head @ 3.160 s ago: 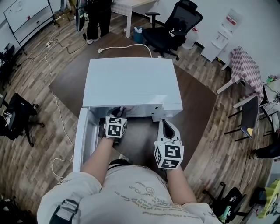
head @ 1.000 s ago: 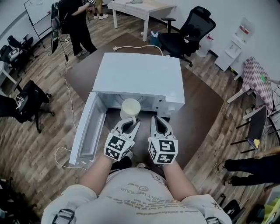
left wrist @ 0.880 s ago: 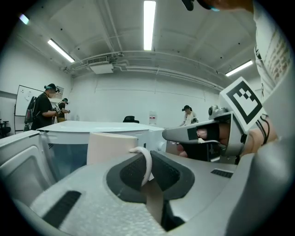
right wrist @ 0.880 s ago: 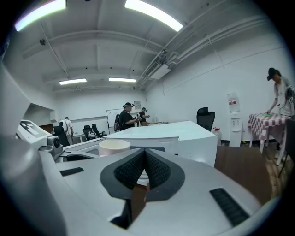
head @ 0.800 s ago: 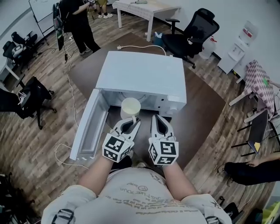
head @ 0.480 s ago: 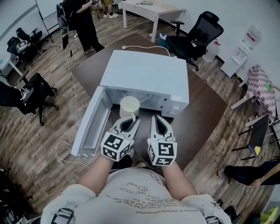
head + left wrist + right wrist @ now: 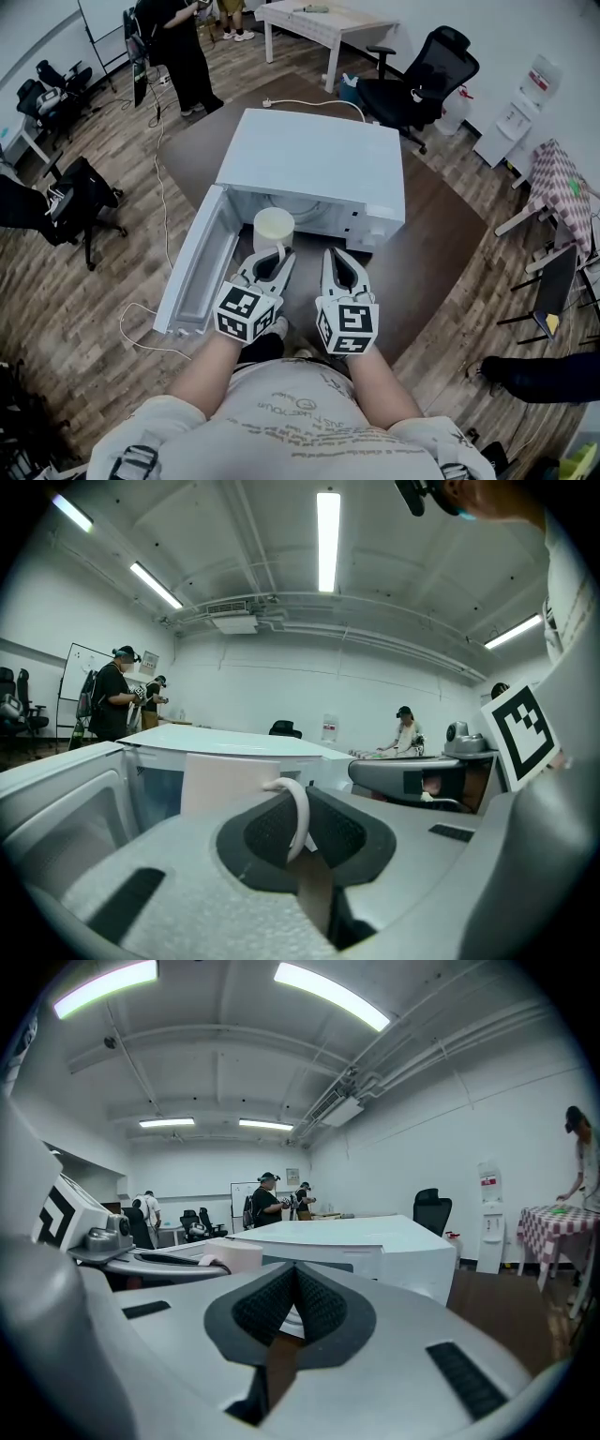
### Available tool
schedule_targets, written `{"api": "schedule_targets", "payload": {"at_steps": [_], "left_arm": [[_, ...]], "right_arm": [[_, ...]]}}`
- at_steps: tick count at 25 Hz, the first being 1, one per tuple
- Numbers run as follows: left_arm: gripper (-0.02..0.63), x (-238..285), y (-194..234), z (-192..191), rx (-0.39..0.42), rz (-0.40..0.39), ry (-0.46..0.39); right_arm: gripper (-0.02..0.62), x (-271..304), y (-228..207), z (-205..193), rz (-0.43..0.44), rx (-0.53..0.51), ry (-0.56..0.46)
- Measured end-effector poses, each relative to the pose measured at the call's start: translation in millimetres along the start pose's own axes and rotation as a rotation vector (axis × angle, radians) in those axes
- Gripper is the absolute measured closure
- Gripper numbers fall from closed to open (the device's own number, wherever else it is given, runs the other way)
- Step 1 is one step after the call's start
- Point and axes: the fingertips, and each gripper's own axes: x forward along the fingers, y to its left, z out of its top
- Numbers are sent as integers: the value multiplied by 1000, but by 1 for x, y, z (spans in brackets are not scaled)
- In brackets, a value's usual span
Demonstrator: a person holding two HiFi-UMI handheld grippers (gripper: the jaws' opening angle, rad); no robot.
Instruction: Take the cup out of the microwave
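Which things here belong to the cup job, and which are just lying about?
Job: cream cylindrical cup, held by its handle in the left claw; white box-shaped microwave, door open.
Lying about: black office chair; white water dispenser; checked-cloth table.

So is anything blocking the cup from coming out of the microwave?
Nothing visible. The door stands open on the left, and the left gripper is shut on the handle of the cup.

Black office chair [image 7: 419, 64] at one o'clock, white table [image 7: 323, 19] at twelve, person in black [image 7: 175, 45] at eleven
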Motion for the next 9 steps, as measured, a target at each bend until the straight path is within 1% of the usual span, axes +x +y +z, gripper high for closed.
{"api": "schedule_targets", "payload": {"at_steps": [4,9], "left_arm": [[569,1,3,-1,-10,2,3],[569,-2,-4,-6,-6,-11,6]], "right_arm": [[584,0,-3,-1,-7,5,2],[584,-5,-4,-5,-16,8,7]]}}
